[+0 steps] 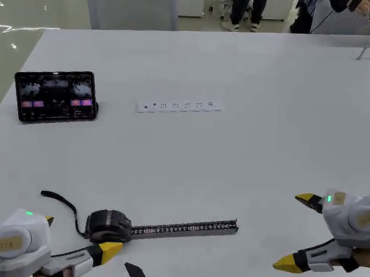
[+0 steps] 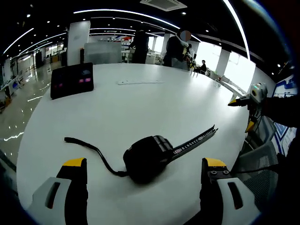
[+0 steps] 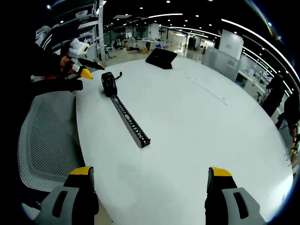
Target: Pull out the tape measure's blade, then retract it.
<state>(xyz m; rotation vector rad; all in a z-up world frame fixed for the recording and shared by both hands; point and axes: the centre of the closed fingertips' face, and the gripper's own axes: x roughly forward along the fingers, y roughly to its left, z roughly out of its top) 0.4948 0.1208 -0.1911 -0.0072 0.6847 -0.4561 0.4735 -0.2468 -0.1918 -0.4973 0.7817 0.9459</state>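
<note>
White table (image 1: 264,129) holds tape measure (image 1: 108,226), blade (image 1: 188,227) markings unreadable.

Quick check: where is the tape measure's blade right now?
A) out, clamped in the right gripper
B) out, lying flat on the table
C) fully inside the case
B: the blade lies extended from the case along the table, with the open right gripper apart from its tip.

Left claw (image 1: 79,234), right claw (image 1: 294,230): jaws wide apart.
</note>
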